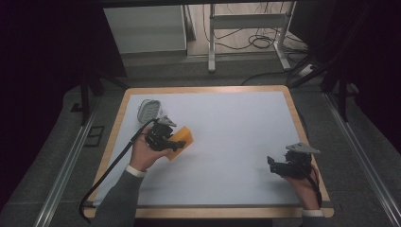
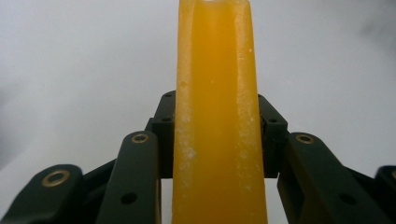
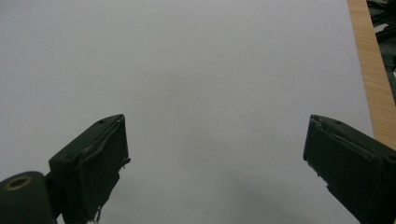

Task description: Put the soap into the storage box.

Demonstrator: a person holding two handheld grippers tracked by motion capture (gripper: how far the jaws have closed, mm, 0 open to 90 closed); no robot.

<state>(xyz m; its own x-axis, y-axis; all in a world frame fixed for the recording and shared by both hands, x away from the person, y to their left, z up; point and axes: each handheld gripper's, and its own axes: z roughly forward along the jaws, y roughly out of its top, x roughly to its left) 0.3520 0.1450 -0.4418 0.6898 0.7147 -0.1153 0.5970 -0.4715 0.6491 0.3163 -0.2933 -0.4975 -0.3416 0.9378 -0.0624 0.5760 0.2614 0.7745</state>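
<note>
A yellow-orange sponge (image 1: 182, 140) is held on edge over the left part of the white mat, and my left gripper (image 1: 163, 137) is shut on it. In the left gripper view the sponge (image 2: 215, 116) rises as a tall narrow slab between the two black jaws, which press on its sides. My right gripper (image 1: 275, 165) hovers near the mat's front right corner, open, with nothing between its fingers. In the right gripper view its gripper (image 3: 217, 154) has both jaws spread wide over bare white mat.
A small white and grey object (image 1: 148, 110) lies at the mat's back left, just behind my left hand. The wooden table edge (image 1: 302, 132) frames the mat (image 1: 227, 137); it shows as a strip (image 3: 373, 84) at the right. Table legs and cables lie beyond.
</note>
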